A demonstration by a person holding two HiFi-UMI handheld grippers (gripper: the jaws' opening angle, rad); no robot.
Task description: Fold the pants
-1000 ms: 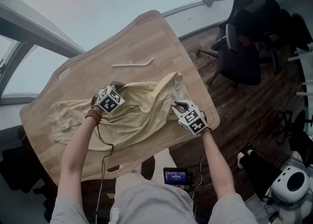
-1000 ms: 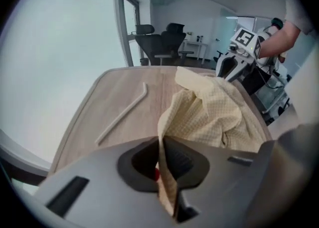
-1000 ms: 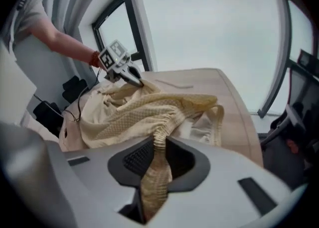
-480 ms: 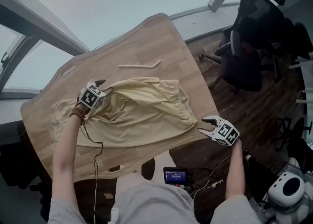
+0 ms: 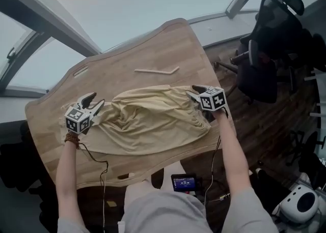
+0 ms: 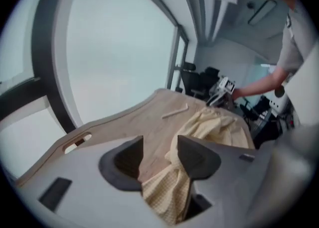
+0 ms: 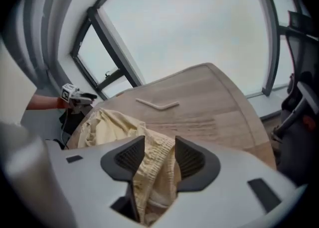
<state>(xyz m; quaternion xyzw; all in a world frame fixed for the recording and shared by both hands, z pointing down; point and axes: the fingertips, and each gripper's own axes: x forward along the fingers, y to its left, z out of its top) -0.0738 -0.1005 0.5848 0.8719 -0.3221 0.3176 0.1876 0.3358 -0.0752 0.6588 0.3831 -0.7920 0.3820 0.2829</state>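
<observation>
Pale yellow pants (image 5: 147,120) lie lengthwise across the wooden table (image 5: 153,44), legs to the left, gathered waistband to the right. My left gripper (image 5: 96,99) sits at the leg end; its jaws have just been opening and stand open. In the left gripper view (image 6: 159,142) the cloth (image 6: 214,127) runs between them, against the right-hand jaw only. My right gripper (image 5: 192,91) is at the waistband's far corner. In the right gripper view (image 7: 159,142) the bunched waistband (image 7: 152,167) fills the gap; the jaws have just been closing but stand wide.
A thin pale bent stick (image 5: 156,70) lies on the table beyond the pants. A black office chair (image 5: 275,49) stands off the table's right end. A small screen device (image 5: 183,182) with cables sits below the near edge. The table has a slot (image 5: 80,70) at far left.
The left gripper let go of the cloth and slid left to the leg end. The right gripper swung out past the table's edge, then back onto the waistband. The pants now lie flatter.
</observation>
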